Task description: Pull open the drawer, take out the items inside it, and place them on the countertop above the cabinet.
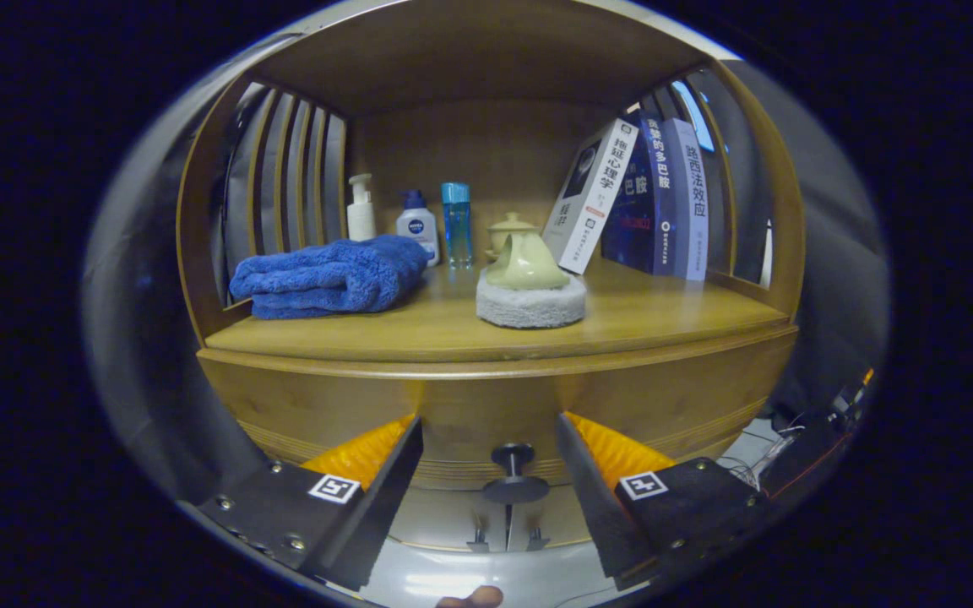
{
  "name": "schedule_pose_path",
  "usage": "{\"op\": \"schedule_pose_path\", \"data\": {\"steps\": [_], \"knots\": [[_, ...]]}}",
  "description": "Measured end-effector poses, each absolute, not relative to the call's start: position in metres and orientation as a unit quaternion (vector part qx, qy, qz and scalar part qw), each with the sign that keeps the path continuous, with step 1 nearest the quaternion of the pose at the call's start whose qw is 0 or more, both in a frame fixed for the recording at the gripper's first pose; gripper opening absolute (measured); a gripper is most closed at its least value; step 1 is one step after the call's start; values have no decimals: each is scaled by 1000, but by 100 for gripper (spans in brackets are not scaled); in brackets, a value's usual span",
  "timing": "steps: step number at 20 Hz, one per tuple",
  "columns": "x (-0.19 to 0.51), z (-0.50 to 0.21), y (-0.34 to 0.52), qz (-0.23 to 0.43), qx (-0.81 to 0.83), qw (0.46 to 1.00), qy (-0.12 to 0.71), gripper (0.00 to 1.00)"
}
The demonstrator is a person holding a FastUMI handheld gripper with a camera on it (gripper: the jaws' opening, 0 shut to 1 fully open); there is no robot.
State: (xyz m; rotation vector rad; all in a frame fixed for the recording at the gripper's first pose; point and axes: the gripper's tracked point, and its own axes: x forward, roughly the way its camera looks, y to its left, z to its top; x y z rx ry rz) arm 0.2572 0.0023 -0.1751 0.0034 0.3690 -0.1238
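A wooden cabinet stands in front of me, its countertop under a shelf hood. Below the countertop is the drawer front, closed, with a dark round knob at its middle. My gripper is open, and the knob sits between the two fingers, just ahead of them, touching neither. On the countertop lie a folded blue towel and a round scrubbing pad with a pale green handle.
At the back of the countertop stand a white pump bottle, a white bottle with a blue cap, a clear blue bottle, a small pale lidded pot and several leaning books. Cables lie beside the cabinet.
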Motion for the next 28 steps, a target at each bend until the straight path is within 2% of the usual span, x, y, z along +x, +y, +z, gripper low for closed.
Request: {"op": "schedule_pose_path", "data": {"steps": [6,13,22,28], "knots": [[253,-172,4,-54,5,981,187,97],[237,-139,11,-45,-9,987,153,98],[199,-19,29,-46,-34,997,59,97],[157,32,28,-53,-49,997,31,97]]}}
